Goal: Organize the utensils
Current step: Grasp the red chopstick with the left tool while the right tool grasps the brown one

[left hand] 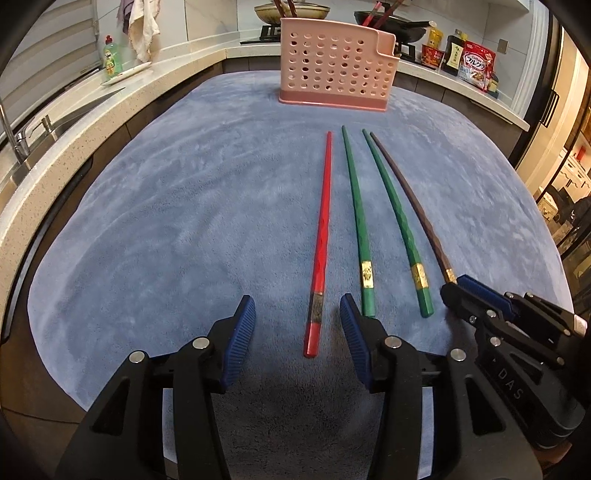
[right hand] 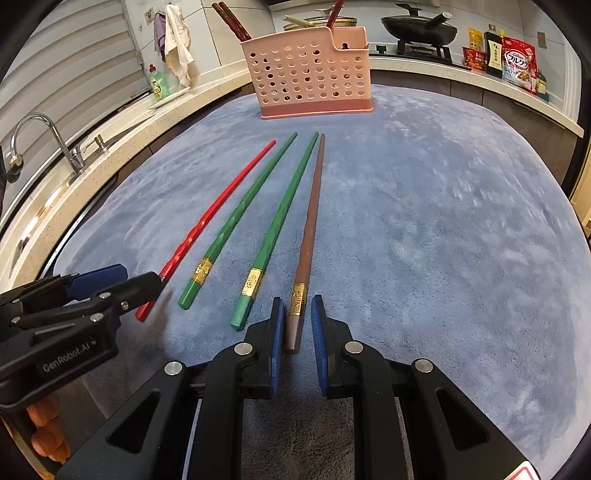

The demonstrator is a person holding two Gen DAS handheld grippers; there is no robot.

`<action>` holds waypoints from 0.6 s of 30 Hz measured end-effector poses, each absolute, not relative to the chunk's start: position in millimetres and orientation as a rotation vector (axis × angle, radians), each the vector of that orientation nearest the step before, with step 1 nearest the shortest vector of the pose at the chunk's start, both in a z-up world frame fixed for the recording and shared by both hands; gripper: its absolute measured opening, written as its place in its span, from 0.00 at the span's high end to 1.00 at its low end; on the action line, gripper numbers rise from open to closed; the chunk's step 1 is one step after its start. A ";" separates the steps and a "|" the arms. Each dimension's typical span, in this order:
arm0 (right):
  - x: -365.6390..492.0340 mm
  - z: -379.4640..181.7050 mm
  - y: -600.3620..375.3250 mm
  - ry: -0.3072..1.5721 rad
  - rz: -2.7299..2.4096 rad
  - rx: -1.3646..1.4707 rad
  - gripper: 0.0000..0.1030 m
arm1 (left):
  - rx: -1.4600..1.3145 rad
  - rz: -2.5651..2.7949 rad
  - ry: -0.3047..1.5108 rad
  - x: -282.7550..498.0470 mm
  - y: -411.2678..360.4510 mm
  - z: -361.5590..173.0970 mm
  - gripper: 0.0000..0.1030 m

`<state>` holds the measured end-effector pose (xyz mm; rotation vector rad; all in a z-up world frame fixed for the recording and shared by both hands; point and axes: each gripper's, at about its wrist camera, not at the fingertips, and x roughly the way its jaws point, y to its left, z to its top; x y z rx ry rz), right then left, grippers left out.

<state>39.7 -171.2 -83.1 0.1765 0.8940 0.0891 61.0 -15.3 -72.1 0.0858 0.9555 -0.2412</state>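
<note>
Four chopsticks lie side by side on the blue cloth [left hand: 184, 221], thick ends toward me: a red one [left hand: 322, 236], two green ones [left hand: 355, 206] [left hand: 397, 221] and a brown one [left hand: 410, 192]. My left gripper [left hand: 297, 314] is open, low over the cloth, with the red chopstick's [right hand: 218, 210] thick end between its pads and clear gaps on both sides. My right gripper [right hand: 297, 317] straddles the brown chopstick's [right hand: 312, 221] thick end, its pads close but not pressing. The pink perforated holder [left hand: 336, 66] [right hand: 310, 74] stands upright at the far end with several chopsticks in it.
A counter with a sink and faucet [right hand: 55, 140] runs along the left, with a dish soap bottle [left hand: 112, 59] on it. Pans [right hand: 421, 26] on a stove and food packets [right hand: 517, 62] stand behind the holder. The cloth's right half [right hand: 461, 240] is bare.
</note>
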 end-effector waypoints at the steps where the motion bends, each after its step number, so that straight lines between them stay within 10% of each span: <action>1: 39.5 -83.1 -171.5 0.893 0.089 0.176 0.86 | 0.088 -0.240 0.960 60.7 -15.4 -74.3 0.56; 9: 37.6 -83.9 -172.8 0.889 0.084 0.182 0.90 | 0.094 -0.225 0.964 61.7 -13.4 -81.9 0.59; 14: 35.7 -83.9 -174.4 0.890 0.084 0.187 0.92 | 0.091 -0.236 0.965 62.0 -12.3 -81.3 0.86; 18: 34.9 -83.5 -175.7 0.893 0.085 0.194 0.92 | 0.066 -0.258 0.977 63.7 -10.1 -80.0 0.90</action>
